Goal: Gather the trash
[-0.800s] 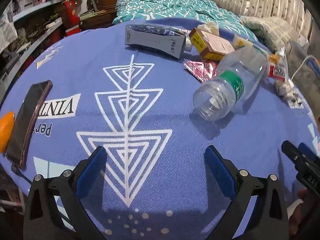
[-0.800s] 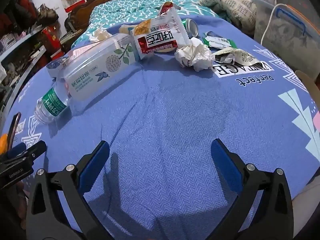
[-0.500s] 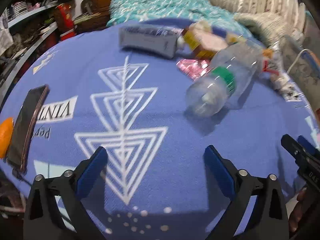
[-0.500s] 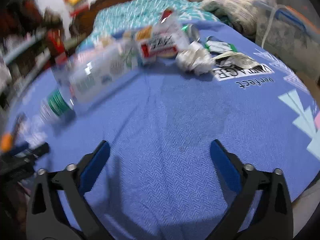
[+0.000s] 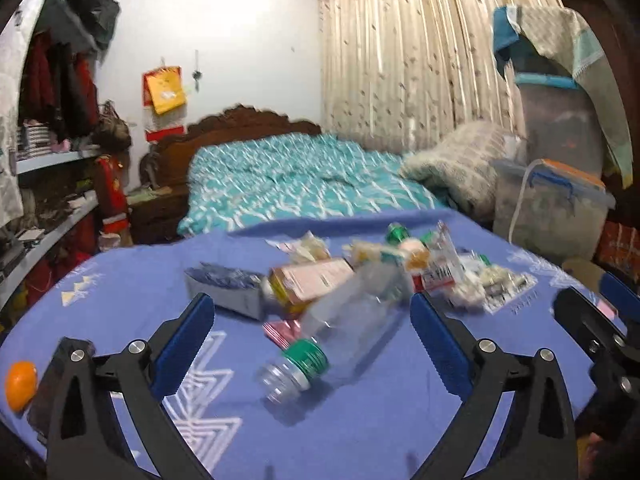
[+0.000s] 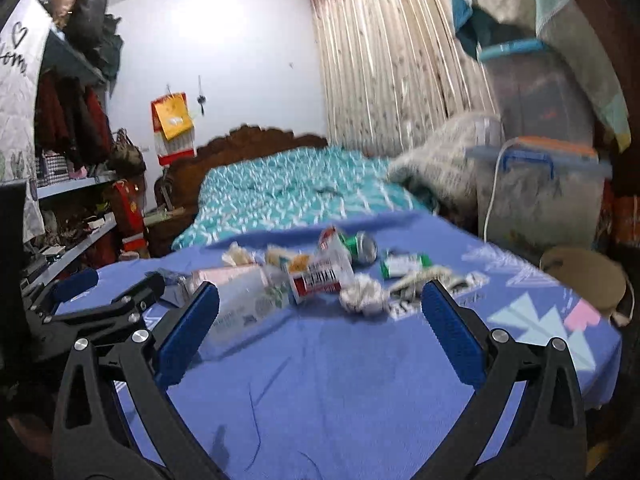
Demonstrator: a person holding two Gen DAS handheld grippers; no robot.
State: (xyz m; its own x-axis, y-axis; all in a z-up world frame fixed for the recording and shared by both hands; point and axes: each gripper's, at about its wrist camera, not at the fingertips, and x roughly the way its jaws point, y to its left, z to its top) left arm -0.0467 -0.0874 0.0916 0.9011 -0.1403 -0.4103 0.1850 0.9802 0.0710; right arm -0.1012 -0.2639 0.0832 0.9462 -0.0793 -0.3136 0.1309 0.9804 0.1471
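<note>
Trash lies in a pile on the blue tablecloth [image 5: 360, 420]. A clear plastic bottle [image 5: 344, 328] with a green label lies on its side, mouth toward me, just ahead of my open, empty left gripper [image 5: 312, 344]. Behind it are a grey carton [image 5: 228, 288] and a yellow-pink box [image 5: 308, 284]. In the right wrist view a crumpled paper ball [image 6: 362, 298], a red-and-white snack wrapper [image 6: 320, 276] and a green can [image 6: 362, 248] lie ahead of my open, empty right gripper [image 6: 320, 336]. The left gripper [image 6: 104, 308] shows at that view's left.
An orange [image 5: 22, 386] and a dark phone [image 5: 44, 392] lie at the table's left edge. A bed [image 5: 300, 176] with teal bedding stands behind the table. Plastic storage bins [image 5: 556, 208] stand at the right, shelves [image 5: 52, 208] at the left, a tan stool [image 6: 584, 280] by the table's right edge.
Both grippers have tilted up from looking down at the table to looking across it into the room. The left gripper has come closer to the bottle. Both jaws stay open.
</note>
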